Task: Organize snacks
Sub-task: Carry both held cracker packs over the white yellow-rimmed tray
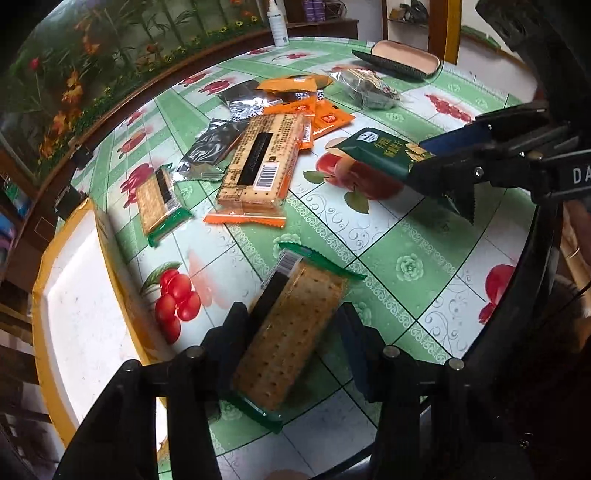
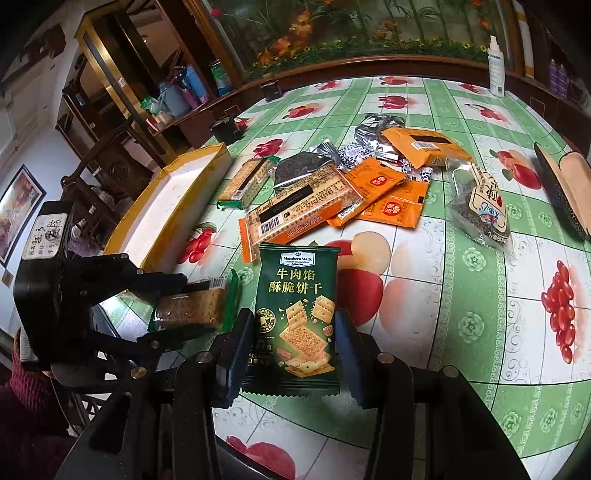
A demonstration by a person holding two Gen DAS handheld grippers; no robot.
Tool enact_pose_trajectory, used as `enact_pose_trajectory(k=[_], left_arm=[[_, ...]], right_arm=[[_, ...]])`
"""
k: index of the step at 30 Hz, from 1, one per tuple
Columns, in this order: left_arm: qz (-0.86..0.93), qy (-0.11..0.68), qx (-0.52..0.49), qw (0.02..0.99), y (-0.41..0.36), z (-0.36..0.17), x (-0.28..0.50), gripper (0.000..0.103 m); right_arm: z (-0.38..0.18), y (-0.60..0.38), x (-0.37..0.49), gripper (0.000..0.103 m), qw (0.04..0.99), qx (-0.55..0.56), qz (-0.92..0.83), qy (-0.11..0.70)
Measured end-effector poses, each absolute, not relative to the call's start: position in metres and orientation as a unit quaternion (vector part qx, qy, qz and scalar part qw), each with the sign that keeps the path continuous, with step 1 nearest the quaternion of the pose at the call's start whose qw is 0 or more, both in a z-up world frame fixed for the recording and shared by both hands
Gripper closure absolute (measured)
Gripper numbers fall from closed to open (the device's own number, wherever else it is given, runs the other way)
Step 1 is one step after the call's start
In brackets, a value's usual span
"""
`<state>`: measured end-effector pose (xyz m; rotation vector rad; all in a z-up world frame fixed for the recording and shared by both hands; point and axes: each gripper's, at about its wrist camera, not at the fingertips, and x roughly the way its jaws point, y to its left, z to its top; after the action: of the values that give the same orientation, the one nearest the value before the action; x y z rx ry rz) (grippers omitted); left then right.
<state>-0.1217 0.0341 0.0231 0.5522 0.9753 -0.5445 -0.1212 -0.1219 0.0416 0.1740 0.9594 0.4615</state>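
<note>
My left gripper (image 1: 291, 328) is shut on a green-ended cracker pack (image 1: 291, 332), held above the table; it also shows in the right wrist view (image 2: 192, 306). My right gripper (image 2: 291, 332) is shut on a dark green Member's Mark biscuit pack (image 2: 295, 314), also seen in the left wrist view (image 1: 380, 155). A yellow-rimmed white tray (image 1: 74, 295) lies at the table's left edge and holds nothing. A pile of orange, silver and cracker packs (image 1: 266, 140) lies mid-table.
A second green cracker pack (image 1: 159, 199) lies near the tray. A seaweed-like bag (image 1: 369, 88), an open glasses case (image 1: 402, 59) and a white spray bottle (image 1: 277, 22) stand farther back. The round table (image 1: 424, 277) has a green fruit-print cloth.
</note>
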Motion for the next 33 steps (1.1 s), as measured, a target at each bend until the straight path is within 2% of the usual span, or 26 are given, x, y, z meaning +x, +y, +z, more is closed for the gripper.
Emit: enact_pose_trajectory(k=[3, 8, 15, 16, 17, 18, 20, 21, 22, 23, 33], left_arm=[[-0.247, 0.457, 0.263, 0.813, 0.024, 0.018, -0.115, 0.049], [-0.25, 0.472, 0.191, 0.824, 0.011, 0.014, -0.094, 0.056], [-0.242, 0.481, 0.124, 0.834, 0.005, 0.014, -0.09, 0.055], [-0.238, 0.486, 0.126, 0.832, 0.008, 0.014, -0.092, 0.046], [-0.232, 0.488, 0.128, 0.832, 0.011, 0.013, -0.093, 0.033], [-0.226, 0.486, 0.129, 0.834, 0.015, 0.012, -0.096, 0.029], [-0.229, 0.476, 0.138, 0.838, 0.018, 0.008, -0.101, 0.029], [-0.23, 0.471, 0.14, 0.84, 0.018, 0.007, -0.102, 0.029], [-0.232, 0.47, 0.135, 0.841, 0.019, 0.007, -0.102, 0.039], [-0.235, 0.461, 0.136, 0.845, 0.017, 0.007, -0.103, 0.056], [-0.253, 0.459, 0.077, 0.848, 0.019, 0.016, -0.098, 0.057]], right_arm=[[0.039, -0.126, -0.121, 0.055, 0.859, 0.089, 0.219, 0.455], [0.036, -0.137, -0.121, 0.055, 0.864, 0.094, 0.197, 0.453], [0.03, -0.151, -0.121, 0.055, 0.868, 0.085, 0.168, 0.46], [0.029, -0.152, -0.121, 0.055, 0.867, 0.085, 0.167, 0.462], [0.027, -0.152, -0.121, 0.055, 0.866, 0.083, 0.166, 0.464], [0.025, -0.152, -0.12, 0.055, 0.865, 0.082, 0.166, 0.467], [0.021, -0.152, -0.118, 0.055, 0.862, 0.082, 0.166, 0.471], [0.019, -0.151, -0.117, 0.055, 0.861, 0.082, 0.166, 0.474], [0.017, -0.15, -0.117, 0.055, 0.86, 0.08, 0.165, 0.476], [0.014, -0.148, -0.116, 0.055, 0.859, 0.076, 0.163, 0.479], [0.012, -0.137, -0.119, 0.055, 0.862, 0.015, 0.143, 0.487]])
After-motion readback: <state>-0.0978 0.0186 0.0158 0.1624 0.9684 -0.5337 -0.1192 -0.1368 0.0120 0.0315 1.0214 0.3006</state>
